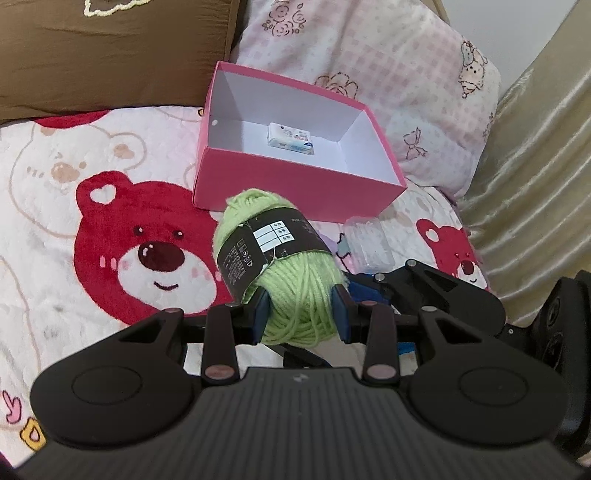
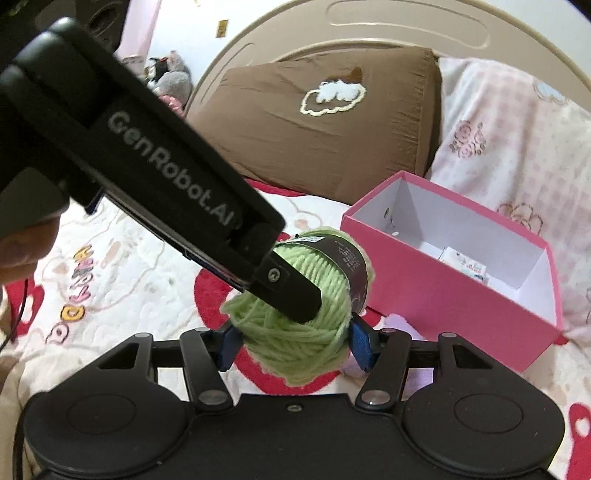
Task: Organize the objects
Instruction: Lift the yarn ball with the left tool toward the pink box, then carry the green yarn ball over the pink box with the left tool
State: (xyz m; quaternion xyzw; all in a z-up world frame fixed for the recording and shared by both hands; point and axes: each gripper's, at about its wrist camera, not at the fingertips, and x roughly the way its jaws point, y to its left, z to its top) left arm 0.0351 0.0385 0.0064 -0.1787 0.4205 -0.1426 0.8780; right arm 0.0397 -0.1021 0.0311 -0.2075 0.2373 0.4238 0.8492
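A green yarn ball with a black paper band hangs above the bear blanket, and my left gripper is shut on its near end. In the right wrist view the same yarn ball sits between the blue pads of my right gripper, which touch it on both sides. One left-gripper finger crosses the yarn from the upper left. Beyond stands an open pink box, also seen as the pink box, with a small white tissue pack inside.
A clear plastic item lies on the red-bear blanket right of the yarn. A brown pillow and a pink patterned pillow lean behind the box. A beige headboard rises at the back. A hand shows at the left edge.
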